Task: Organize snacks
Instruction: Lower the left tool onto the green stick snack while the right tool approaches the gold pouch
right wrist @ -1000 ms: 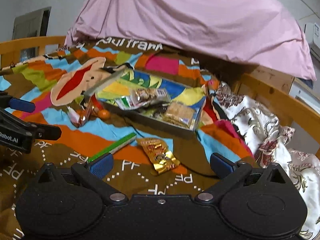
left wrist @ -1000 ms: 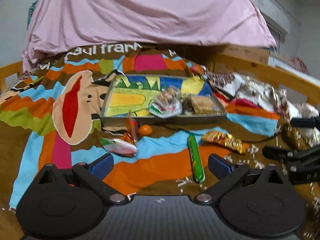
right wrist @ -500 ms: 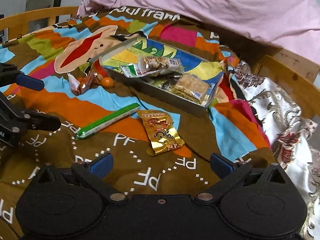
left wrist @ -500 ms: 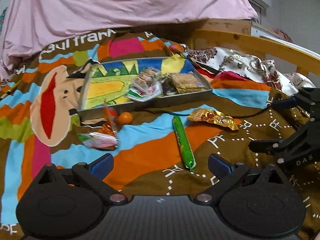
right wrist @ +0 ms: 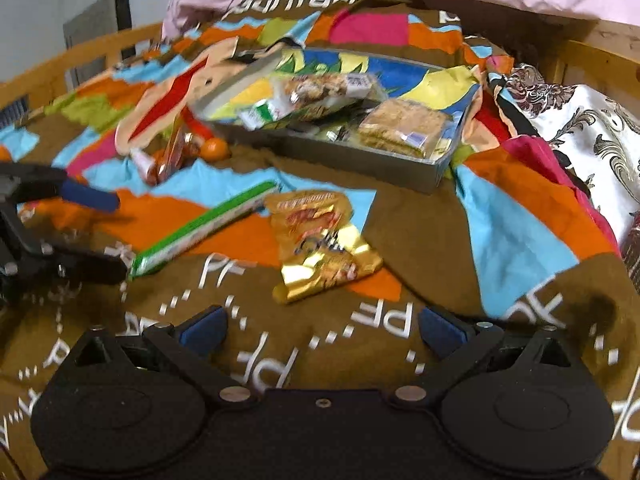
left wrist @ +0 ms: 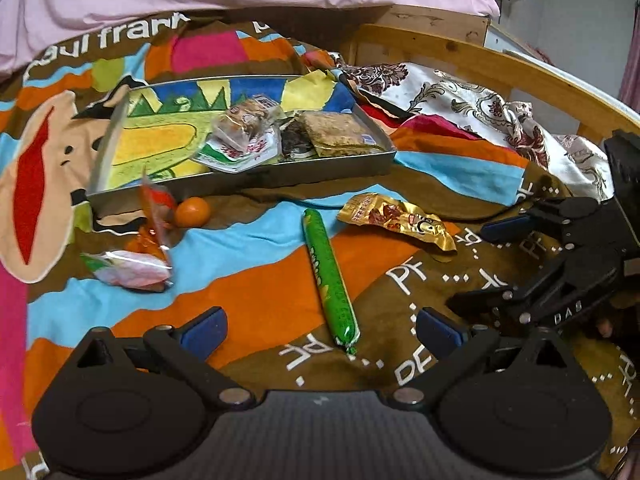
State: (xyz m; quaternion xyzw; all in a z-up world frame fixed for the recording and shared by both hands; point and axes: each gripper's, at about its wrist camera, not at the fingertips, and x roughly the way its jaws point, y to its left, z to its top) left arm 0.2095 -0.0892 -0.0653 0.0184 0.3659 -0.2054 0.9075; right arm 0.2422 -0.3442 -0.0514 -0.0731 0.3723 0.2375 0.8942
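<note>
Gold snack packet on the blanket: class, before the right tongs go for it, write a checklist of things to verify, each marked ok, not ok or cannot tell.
1. Right tongs open and empty: ok.
2. Gold snack packet lies ahead of them, nothing on top: ok.
3. Green stick snack clear of the packet: cannot tell, its end lies very close.
4. Left tongs out of the path: ok, open, off to the side.
5. Tray has free room: ok, bare floor at its far end.
6. Packet sealed: cannot tell.
</note>
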